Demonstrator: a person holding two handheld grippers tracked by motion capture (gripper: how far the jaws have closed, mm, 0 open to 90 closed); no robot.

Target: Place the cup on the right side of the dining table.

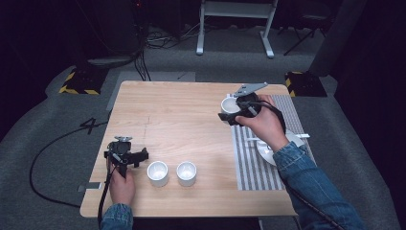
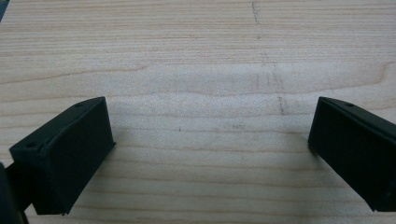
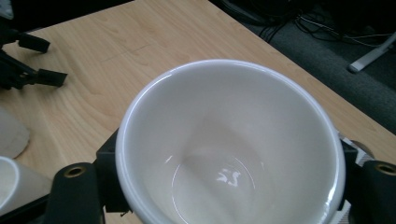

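- Pale wooden surface (image 1: 182, 115) on grey carpet, dark room.
- Right hand-held gripper (image 3: 224, 196) clamps an empty white ceramic cup (image 3: 233, 149).
- Left hand-held gripper (image 2: 210, 144) gapes wide, holding nothing.

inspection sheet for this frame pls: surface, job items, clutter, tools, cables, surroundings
Surface: wooden table, grey striped mat at its right side.
Job's things: two white cups upright side by side near the front edge; third white cup, empty, between the right tool's jaws; white plate on the mat, partly hidden by the sleeve.
Clutter: nothing seen.
Grippers: left tool jaws wide apart over bare wood; right tool closed on the third cup.
Cables: black cable trails from the left tool across the floor.
Surroundings: grey carpet, white frame legs, hazard-striped blocks.
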